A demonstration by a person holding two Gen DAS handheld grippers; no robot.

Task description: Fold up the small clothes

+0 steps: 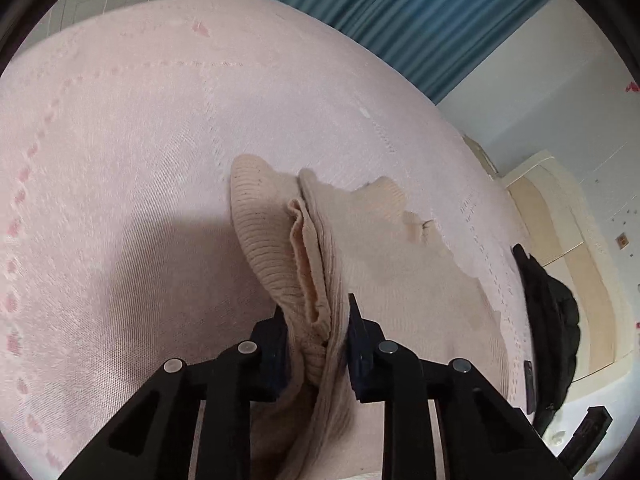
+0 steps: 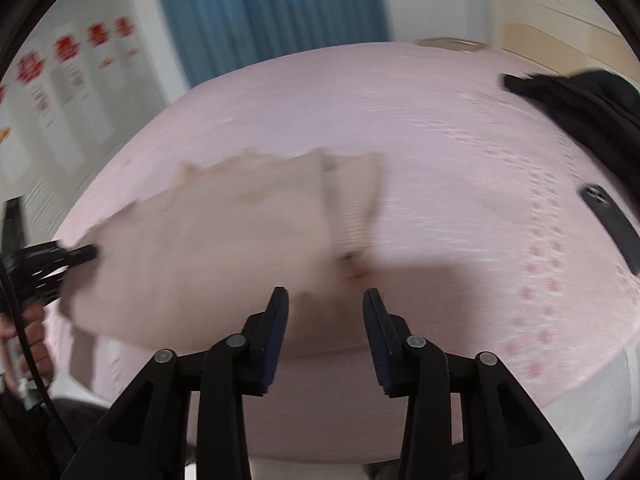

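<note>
Slippage is the main risk: left gripper (image 1: 316, 316) pinches a bunched beige knit garment (image 1: 280, 232) on the pink bedcover (image 1: 120, 160), while right gripper (image 2: 326, 300), spread and empty, hovers near its right edge; any tug could unfold it.

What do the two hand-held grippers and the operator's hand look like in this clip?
Both the left hand-held gripper and right hand-held gripper have black angular linkage arms with round silver pins and dark blue ribbed finger pads. A bare hand shows in the right wrist view, with a black cable across it.
</note>
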